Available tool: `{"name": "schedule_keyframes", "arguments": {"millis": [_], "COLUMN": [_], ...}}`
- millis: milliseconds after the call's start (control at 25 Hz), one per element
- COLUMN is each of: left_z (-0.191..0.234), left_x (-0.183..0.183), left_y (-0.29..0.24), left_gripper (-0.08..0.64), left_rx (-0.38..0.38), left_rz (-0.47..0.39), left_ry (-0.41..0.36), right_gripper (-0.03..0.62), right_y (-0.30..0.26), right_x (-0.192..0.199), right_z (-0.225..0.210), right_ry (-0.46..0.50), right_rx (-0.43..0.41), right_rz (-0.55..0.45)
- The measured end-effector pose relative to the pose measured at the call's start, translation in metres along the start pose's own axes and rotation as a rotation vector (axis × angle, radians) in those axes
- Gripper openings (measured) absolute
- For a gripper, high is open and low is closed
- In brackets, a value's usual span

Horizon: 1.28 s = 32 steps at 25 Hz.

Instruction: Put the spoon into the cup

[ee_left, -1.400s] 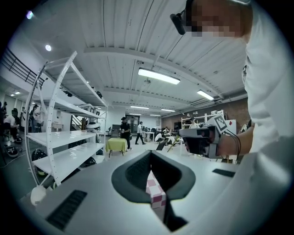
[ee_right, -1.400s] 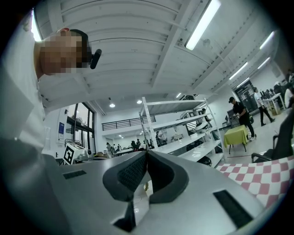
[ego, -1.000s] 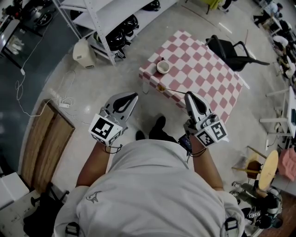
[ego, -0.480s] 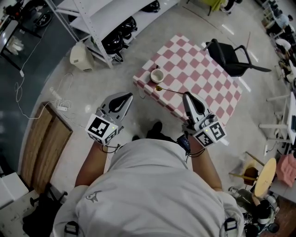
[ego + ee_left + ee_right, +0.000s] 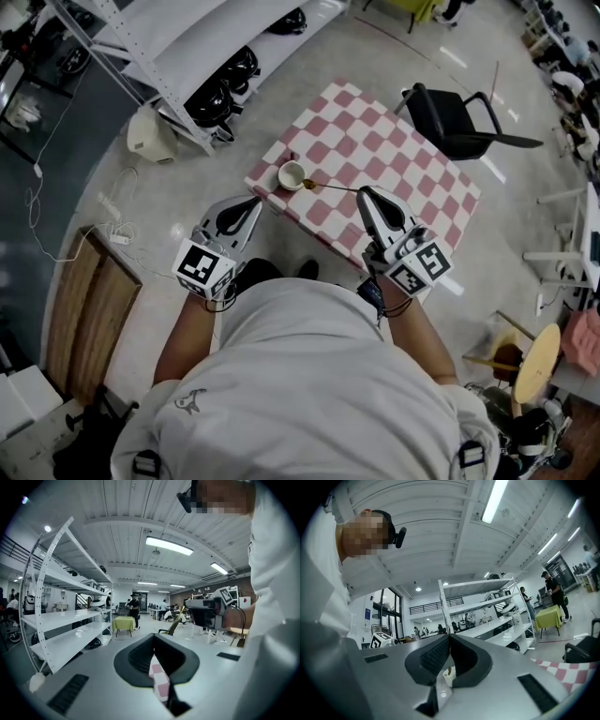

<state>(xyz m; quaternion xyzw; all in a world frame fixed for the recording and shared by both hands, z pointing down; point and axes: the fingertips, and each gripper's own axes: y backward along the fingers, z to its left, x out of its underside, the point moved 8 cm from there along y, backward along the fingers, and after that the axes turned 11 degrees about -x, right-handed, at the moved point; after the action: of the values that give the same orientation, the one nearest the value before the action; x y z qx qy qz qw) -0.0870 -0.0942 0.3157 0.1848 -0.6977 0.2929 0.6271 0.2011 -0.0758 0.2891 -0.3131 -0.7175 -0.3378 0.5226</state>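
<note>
1 spoon [image 5: 330, 187] to deal with here, and it's up off the table, clenched by the tail of its handle in the right gripper [image 5: 362, 193]. Its long axis lies about level and runs from the jaws toward the near-left corner of the table [image 5: 394, 150]. The bowl end points away from me and the handle end points back at me. The bowl sits just beside the rim of the cup [image 5: 292, 174], on the cup's right side, and as far as I can tell it's not over the opening yet. The cup itself stands close to that near-left corner.

The left gripper [image 5: 253, 202] hangs just off the table edge near the same corner, jaws pressed together on nothing. All I get through its slit is a strip of checked cloth [image 5: 159, 681].

I'd call this the tail end of the carry, with the drop-in not done. The next move needs the bowl a touch further left over the mouth, then the bowl tipped down so the spoon goes in steep, and only then the release. If I let go with it this flat, I'd guess it bridges the rim or knocks the cup.
</note>
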Motion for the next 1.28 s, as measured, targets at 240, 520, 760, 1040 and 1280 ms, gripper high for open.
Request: {"name": "schedule_keyframes", "arguments": {"millis": [240,520,760,1040,1280], "left_z": [0.010,0.032,0.048,0.070,0.077], "left_x": [0.015,0.023,0.032,0.060,0.084], "left_y": [-0.025,-0.051,-0.074,-0.096,-0.110], "left_gripper": [0.014,0.014,0.014,0.014,0.014], "left_rx": [0.000,0.025,0.054,0.076,0.125], "left_rz": [0.044,0.083,0.109,0.177,0.240], "left_ry": [0.026,0.035,0.045,0.046,0.058], "right_gripper": [0.034,0.034,0.034,0.034,0.034], "right_y": [-0.008,-0.026,-0.048,-0.063,-0.073], "right_x": [0.005,0.018,0.038,0.059,0.086], "right_z": [-0.027,-0.049,-0.069,-0.088,-0.101], "right_ry": [-0.022,-0.069,-0.106,-0.154,-0.206], "right_rx": [0.007,0.030,0.045,0.077,0.104], "right_rz": [0.006,0.039,0.075,0.111,0.155]}}
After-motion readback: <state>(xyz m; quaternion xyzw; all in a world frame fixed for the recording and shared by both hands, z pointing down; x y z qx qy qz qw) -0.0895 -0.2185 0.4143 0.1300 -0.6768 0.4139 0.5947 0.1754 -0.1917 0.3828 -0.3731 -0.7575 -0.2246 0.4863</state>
